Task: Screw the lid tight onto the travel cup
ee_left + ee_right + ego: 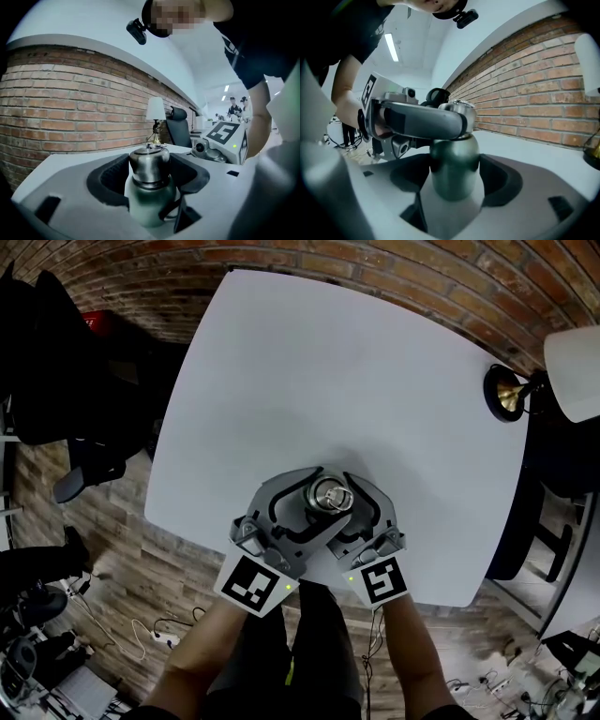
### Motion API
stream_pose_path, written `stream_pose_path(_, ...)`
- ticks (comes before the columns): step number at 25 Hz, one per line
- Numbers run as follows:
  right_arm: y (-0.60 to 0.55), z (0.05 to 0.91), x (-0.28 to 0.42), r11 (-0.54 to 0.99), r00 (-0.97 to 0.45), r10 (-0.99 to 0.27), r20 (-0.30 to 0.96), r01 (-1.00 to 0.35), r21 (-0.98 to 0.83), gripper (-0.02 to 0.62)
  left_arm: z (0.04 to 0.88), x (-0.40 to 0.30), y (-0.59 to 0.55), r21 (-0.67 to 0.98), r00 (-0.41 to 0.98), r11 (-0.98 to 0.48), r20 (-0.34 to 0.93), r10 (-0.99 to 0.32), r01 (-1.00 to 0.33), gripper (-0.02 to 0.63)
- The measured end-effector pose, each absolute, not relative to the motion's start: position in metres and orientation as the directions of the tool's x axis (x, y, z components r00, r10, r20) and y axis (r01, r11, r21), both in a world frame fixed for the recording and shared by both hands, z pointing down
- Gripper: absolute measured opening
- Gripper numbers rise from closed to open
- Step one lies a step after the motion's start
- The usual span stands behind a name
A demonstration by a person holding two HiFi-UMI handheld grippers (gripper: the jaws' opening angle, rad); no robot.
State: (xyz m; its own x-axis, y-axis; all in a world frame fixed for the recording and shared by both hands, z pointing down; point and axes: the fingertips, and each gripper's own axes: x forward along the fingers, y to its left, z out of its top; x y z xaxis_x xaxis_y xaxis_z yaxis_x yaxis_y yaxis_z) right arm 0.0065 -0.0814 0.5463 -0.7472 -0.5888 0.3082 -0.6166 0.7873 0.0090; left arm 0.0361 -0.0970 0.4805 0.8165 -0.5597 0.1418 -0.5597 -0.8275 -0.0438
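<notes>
A white tabletop (309, 381) stands beside a brick wall (375, 263), a brass lamp (511, 395) at its edge. Black chairs (89, 470) and cables (155, 629) sit on the wood floor (122, 549).

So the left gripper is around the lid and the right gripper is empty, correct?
No. The right gripper is not empty: the right gripper view shows its jaws closed on the travel cup. The left gripper is around the lid.
</notes>
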Motion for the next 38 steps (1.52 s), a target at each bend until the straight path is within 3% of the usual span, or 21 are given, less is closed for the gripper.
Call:
stream_pose_path(3, -0.081, 0.547, 0.005, 0.787, -0.747, -0.587, 0.311, -0.617, 0.005, 0.311, 0.481, 0.037, -0.096, -0.077, 0.843, -0.854, 0.131, -0.521, -0.515, 0.262)
stream_pose_path(9, -0.079, 0.548, 0.007, 0.791, -0.749, -0.583, 0.315, -0.612, 0.008, 0.311, 0.483, 0.042, -0.086, -0.132, 0.940, -0.946, 0.133, -0.313, -0.296, 0.259)
stream_pose_path(22, -0.080, 0.547, 0.007, 0.792, -0.752, -0.581, 0.311, -0.610, 0.004, 0.311, 0.482, 0.044, -0.078, -0.052, 0.989, -0.996, 0.133, 0.071, 0.079, 0.267)
stream_pose_path(27, -0.080, 0.547, 0.007, 0.792, -0.751, -0.582, 0.312, -0.610, 0.008, 0.311, 0.483, 0.043, -0.077, -0.028, 0.984, -0.994, 0.142, 0.103, 0.108, 0.267)
stream_pose_path(38, -0.081, 0.546, 0.008, 0.780, -0.737, -0.593, 0.323, -0.626, 0.005, 0.311, 0.480, 0.043, -0.081, -0.025, 0.995, -0.999, 0.099, 0.031, 0.034, 0.276)
